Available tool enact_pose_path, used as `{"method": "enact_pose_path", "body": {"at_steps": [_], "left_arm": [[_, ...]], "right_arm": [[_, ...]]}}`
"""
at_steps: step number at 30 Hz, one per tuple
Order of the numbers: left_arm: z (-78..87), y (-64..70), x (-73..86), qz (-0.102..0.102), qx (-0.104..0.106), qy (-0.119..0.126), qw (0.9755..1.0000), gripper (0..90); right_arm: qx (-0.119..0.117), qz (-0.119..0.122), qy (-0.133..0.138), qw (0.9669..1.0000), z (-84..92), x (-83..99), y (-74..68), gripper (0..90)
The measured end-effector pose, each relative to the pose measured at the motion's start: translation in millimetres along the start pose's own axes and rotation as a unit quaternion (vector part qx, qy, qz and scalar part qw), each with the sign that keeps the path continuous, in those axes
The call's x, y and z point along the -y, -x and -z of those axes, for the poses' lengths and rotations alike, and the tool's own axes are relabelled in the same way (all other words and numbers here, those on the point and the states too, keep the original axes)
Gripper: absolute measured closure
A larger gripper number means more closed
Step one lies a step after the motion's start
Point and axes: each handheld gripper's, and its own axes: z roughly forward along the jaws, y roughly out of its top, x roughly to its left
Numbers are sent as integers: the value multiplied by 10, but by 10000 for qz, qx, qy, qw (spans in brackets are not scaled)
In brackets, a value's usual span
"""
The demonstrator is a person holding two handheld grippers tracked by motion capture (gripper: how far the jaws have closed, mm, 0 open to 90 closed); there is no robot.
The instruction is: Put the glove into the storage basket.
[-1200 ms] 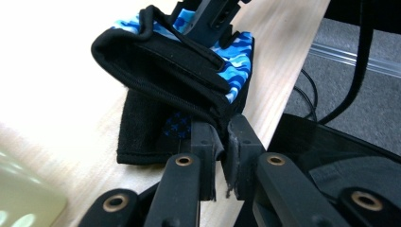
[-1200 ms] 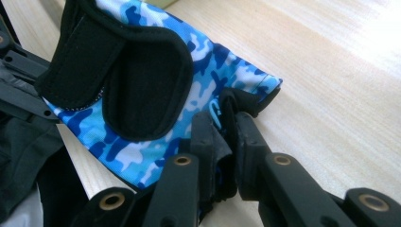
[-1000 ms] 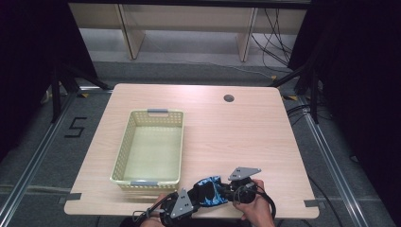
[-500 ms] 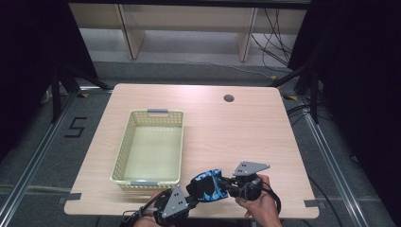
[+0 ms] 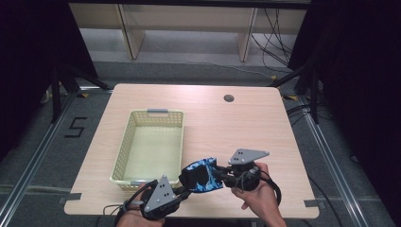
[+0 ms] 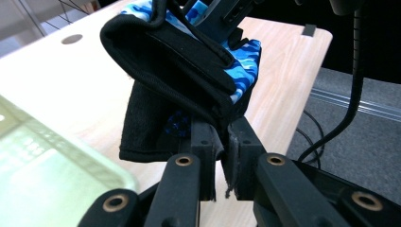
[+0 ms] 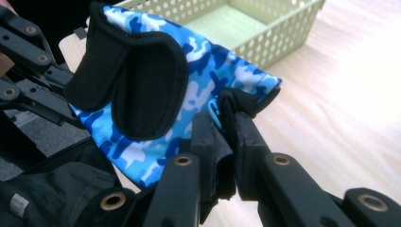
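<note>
High view, both tongs [image 5: 182,190] [image 5: 221,176] pinching blue camo glove [image 5: 202,176], its fingers hidden.

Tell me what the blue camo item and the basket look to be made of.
Blue camo item: looks like stretchy printed fabric, matte, with black straps of a fuzzier, hook-and-loop-like cloth; it folds softly where the two grippers pinch it. Basket: probably moulded plastic, pale yellow-green with a slight sheen, its walls perforated with regular small holes.

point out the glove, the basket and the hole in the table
glove [image 5: 202,176], high view, on its blue camouflage fabric.
basket [image 5: 158,112], high view, on the grey handle at its far rim.
hole [image 5: 229,98], high view, on its dark centre near the table's far edge.
</note>
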Motion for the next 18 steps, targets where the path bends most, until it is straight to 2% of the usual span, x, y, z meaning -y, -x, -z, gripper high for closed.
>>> {"method": "enact_pose_path", "body": {"at_steps": [2,3,4,5,6,7,8,10,13,16,17,18], "left_arm": [[46,-57,-29,27,-66,41,10000,822],[67,-84,-38,11,-95,33,9999,822],[81,-112,-43,-1,-117,51,9999,821],[125,-178,-59,-11,-138,-1,9999,821],[125,-178,-59,-11,-138,-1,9999,821],[172,-268,-66,-18,-198,-11,9998,821],[172,-268,-66,-18,-198,-11,9998,820],[215,-356,-59,14,-234,-50,9997,820],[282,-475,-31,80,-285,-116,9995,820],[361,-574,29,171,-391,-81,9991,820],[418,-654,93,225,-433,-77,9988,820],[418,-654,93,225,-433,-77,9988,820]], "right_arm": [[3,93,33,10000,-26,-94,6,819],[-27,23,-8,10000,-34,-142,-6,819],[-25,129,36,9999,-50,-192,14,818],[-33,136,57,9999,-91,-286,11,819],[-57,167,26,9998,-114,-334,15,819],[-64,181,32,9998,-145,-377,13,819],[-64,181,32,9998,-145,-377,13,819],[-105,144,44,9998,-216,-454,5,819],[-206,101,19,9997,-335,-555,4,819],[-270,124,33,9996,-486,-649,-7,820],[-318,134,12,9994,-594,-711,-23,820],[-318,134,12,9994,-594,-711,-23,820]]}}
